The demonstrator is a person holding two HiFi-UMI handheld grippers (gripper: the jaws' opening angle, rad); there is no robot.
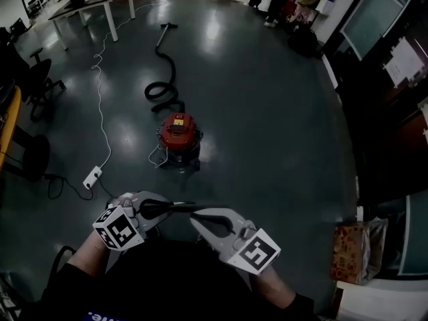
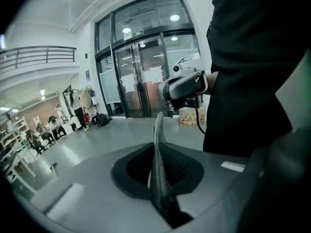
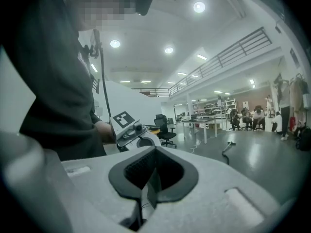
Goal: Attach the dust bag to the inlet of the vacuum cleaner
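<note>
Facing red vacuum cleaner [image 1: 179,136] well ahead, hose [image 1: 162,79] trailing beyond; I'm clenching left gripper [image 1: 172,208] and right gripper [image 1: 196,216] on dust bag [image 2: 156,132], long axis running level between them.

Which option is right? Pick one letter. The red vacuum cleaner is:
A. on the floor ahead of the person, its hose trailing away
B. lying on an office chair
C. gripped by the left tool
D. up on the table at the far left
A: the red vacuum cleaner stands on the dark floor ahead of the person, and its black hose curls away from it across the room.
</note>
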